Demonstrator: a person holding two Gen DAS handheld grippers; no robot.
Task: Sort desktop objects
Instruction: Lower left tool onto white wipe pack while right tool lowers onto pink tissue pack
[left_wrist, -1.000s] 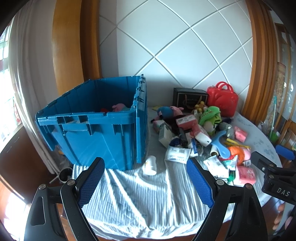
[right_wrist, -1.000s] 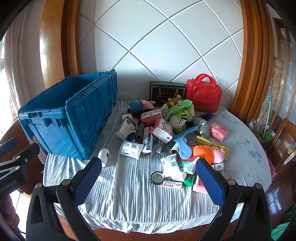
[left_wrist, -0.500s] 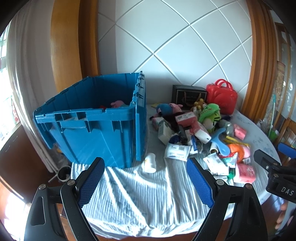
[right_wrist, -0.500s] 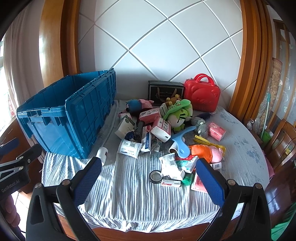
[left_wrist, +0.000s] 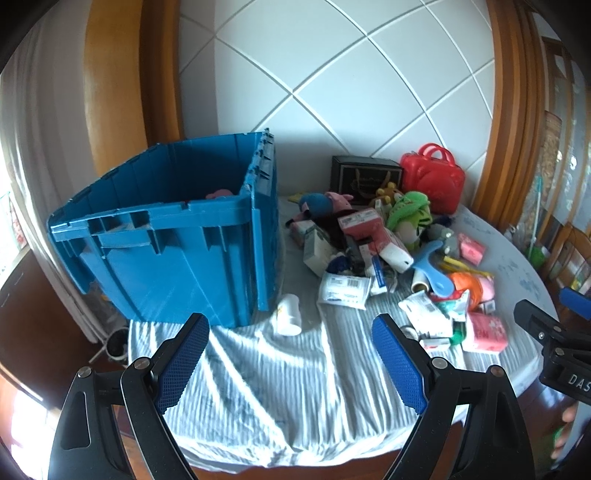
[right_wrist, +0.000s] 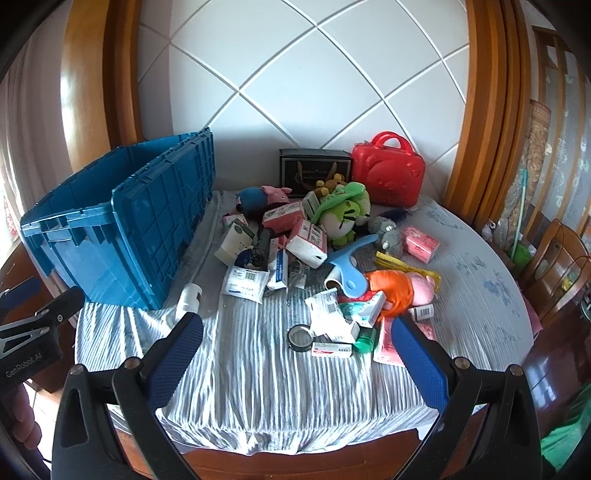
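Observation:
A big blue crate (left_wrist: 177, 236) stands at the table's left, also in the right wrist view (right_wrist: 122, 221), with a pink toy (left_wrist: 219, 193) inside. A pile of plush toys, boxes and packets (right_wrist: 314, 243) lies right of it, also in the left wrist view (left_wrist: 373, 240). A white bottle (left_wrist: 289, 314) lies near the crate's corner; it also shows in the right wrist view (right_wrist: 189, 298). My left gripper (left_wrist: 290, 360) is open and empty above the table's front edge. My right gripper (right_wrist: 295, 363) is open and empty, before a tape roll (right_wrist: 301, 337).
A red case (right_wrist: 388, 171) and a black box (right_wrist: 314, 171) stand at the back by the tiled wall. A striped cloth (right_wrist: 258, 369) covers the round table. Wooden chairs (right_wrist: 557, 258) stand at the right. The right gripper shows at the left wrist view's right edge (left_wrist: 554, 336).
Both grippers have drawn back and lowered slightly; the crate and pile sit a bit lower and farther in view. Nothing on the table has moved.

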